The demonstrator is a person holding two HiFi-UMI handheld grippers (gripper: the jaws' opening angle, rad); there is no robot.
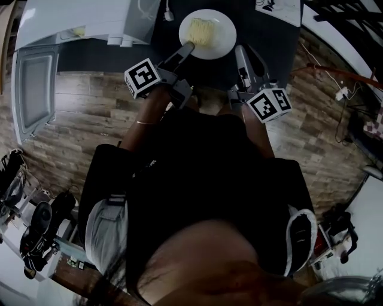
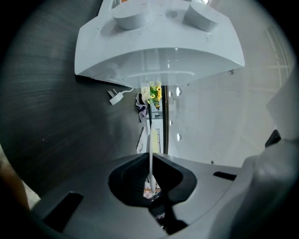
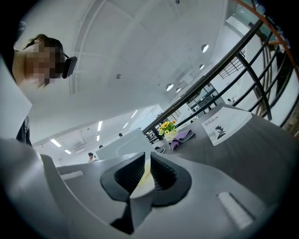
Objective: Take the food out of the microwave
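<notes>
While the white box-shaped microwave (image 1: 90, 21) stands at the left of the dark table (image 1: 275, 48) with its door (image 1: 35, 89) swung open, the round white plate (image 1: 222, 43) of yellow noodles (image 1: 203, 31) is already outside it, over the table. The left gripper (image 1: 188, 48) has its jaws nipped on the plate's left rim, and the right gripper (image 1: 239, 54) pinches the opposite rim — a two-sided hold that likely keeps the food level. Little crowds it: a white plug (image 1: 169, 15) lies just behind, and a printed paper sheet (image 1: 280, 7) at far right.
</notes>
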